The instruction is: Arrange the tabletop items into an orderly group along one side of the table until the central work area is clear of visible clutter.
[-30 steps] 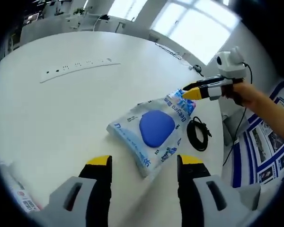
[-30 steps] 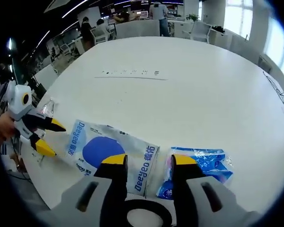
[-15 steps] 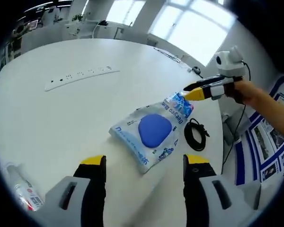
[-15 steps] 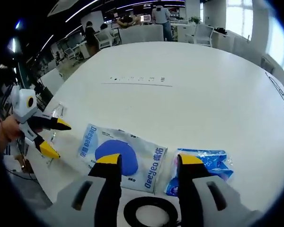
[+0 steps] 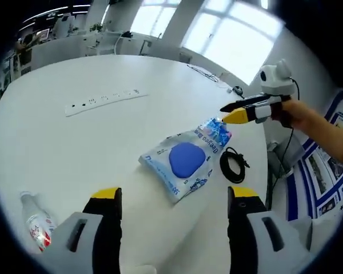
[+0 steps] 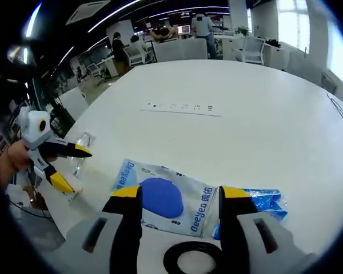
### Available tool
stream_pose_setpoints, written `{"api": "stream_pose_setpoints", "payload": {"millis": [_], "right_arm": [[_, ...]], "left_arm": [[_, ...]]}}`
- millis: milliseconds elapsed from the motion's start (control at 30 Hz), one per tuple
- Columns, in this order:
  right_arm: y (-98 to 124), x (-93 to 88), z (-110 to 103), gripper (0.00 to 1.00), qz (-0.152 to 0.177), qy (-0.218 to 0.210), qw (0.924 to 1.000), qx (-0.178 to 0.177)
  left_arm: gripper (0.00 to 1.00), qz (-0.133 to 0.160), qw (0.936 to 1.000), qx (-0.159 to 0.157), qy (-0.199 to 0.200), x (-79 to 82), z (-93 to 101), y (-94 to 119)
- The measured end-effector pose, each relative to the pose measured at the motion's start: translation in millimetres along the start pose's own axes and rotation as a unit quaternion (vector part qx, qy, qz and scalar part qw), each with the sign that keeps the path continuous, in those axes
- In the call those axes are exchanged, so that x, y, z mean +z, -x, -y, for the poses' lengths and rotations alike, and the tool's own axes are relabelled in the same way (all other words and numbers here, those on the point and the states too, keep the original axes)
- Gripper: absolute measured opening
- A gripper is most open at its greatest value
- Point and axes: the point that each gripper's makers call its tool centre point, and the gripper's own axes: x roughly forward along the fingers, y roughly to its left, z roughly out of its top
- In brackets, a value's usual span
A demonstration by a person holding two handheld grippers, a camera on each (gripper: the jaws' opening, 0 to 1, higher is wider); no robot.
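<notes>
My left gripper [image 5: 171,200] has its yellow-tipped jaws spread wide, grasping nothing, above the white table [image 5: 74,142]. My right gripper [image 6: 180,197] is likewise released. Between them lies a flat white packet [image 5: 183,162] with a blue oval and blue lettering, touching a smaller blue pack [image 5: 216,131], beside a coiled black cable [image 5: 233,168]. A small bottle [image 5: 35,222] lies near the table's edge.

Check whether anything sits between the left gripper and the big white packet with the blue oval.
Nothing visible does. In the left gripper view, bare table lies between the open left gripper and the packet. The coiled black cable, small blue pack and plastic bottle lie off that line.
</notes>
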Motion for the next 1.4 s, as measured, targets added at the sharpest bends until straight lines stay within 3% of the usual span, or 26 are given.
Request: {"api": "stream_pose_setpoints", "payload": {"millis": [567, 933, 1400], "right_arm": [[1.3, 25.9, -59.7, 0.60, 0.019, -0.001, 0.9969, 0.076], [10.6, 47.2, -103.6, 0.60, 0.034, 0.008, 0.9904, 0.134], [-2.5, 66.3, -164.6, 0.60, 0.024, 0.028, 0.9789, 0.201]], "left_arm": [[0.81, 0.033, 0.9991, 0.023, 0.013, -0.6, -6.6, 47.0], [0.81, 0.065, 0.9965, 0.045, 0.027, -2.4, -13.1, 84.8], [0.81, 0.088, 0.9917, 0.077, 0.054, -25.7, -29.5, 127.2]]}}
